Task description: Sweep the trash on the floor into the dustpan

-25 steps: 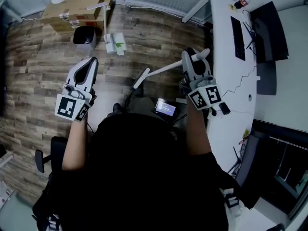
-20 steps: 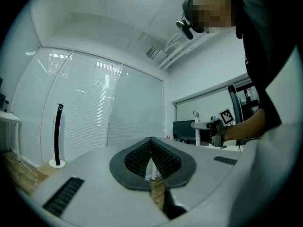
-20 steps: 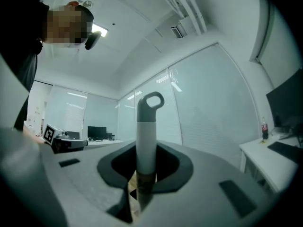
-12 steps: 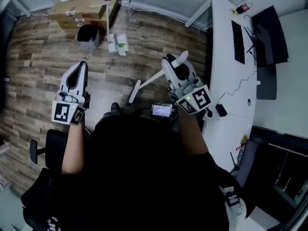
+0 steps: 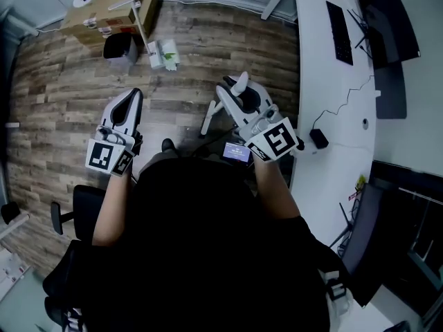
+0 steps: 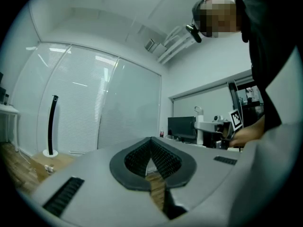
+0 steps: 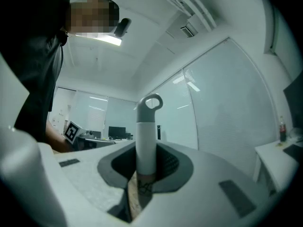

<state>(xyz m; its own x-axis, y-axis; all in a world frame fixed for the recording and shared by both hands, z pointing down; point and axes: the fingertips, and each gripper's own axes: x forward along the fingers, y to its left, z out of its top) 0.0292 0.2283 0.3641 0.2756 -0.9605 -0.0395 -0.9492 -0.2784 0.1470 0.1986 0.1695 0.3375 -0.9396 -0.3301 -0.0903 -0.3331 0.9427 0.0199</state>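
The wooden floor (image 5: 228, 40) fills most of the head view, with a long white desk (image 5: 311, 81) along its right side and a cardboard box (image 5: 104, 9) at the far end. Just in front of the box stands a dark container (image 5: 119, 48), which seems to be the dustpan. The trash (image 5: 163, 54), a crumpled white piece with some green on it, lies on the floor just beside it, well apart from the person.

The right gripper (image 5: 230, 95) has its tongs pinching the white broom handle (image 5: 210, 116). In the right gripper view the handle (image 7: 146, 136) stands upright between the pressed pads, and its loop is above them. The lower end of the broom goes under the person's body and is hidden. The left gripper (image 5: 130, 101) is over the floor with nothing in it. In the left gripper view its tongs (image 6: 150, 148) are pressed together on air.

The step in hand looks like carrying the broom toward the trash, and sweeping is not yet begun. The next move probably calls for putting the bristles down on the side of the trash away from the dustpan, then pushing with short strokes toward its mouth. The free left gripper could steady the dustpan.
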